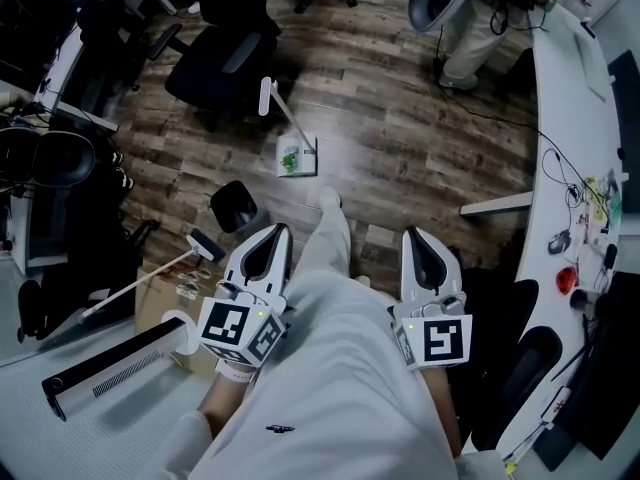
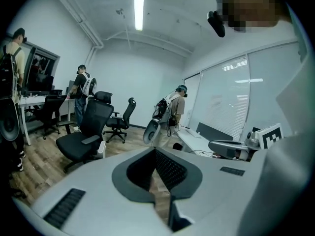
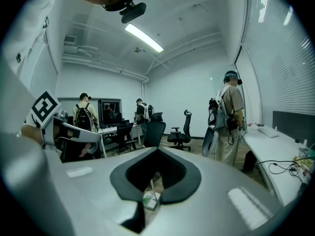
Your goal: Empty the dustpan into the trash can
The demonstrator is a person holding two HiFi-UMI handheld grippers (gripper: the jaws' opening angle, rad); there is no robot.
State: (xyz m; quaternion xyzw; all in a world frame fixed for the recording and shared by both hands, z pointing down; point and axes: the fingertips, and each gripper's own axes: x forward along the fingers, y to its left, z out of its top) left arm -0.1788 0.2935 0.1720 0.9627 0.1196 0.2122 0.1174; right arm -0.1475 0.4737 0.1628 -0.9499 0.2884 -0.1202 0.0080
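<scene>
Left gripper (image 1: 277, 234) and right gripper (image 1: 416, 238) both have jaws together, nothing held (either side of the person's leg). Bin (image 1: 233, 208) is on the floor just ahead; dustpan (image 1: 297, 156) sits further out, untouched, green litter inside. Risk: a sloppy grab on the thin handle tips the pan and the litter spills short of the bin.

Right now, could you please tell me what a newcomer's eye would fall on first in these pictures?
Most striking are the left gripper and right gripper, both shut, held low on either side of the person's white trouser leg in the foreground. Ahead on the wooden floor stands a long-handled dustpan with greenish litter in it. Nearer, to its left, is a small black trash can.
</scene>
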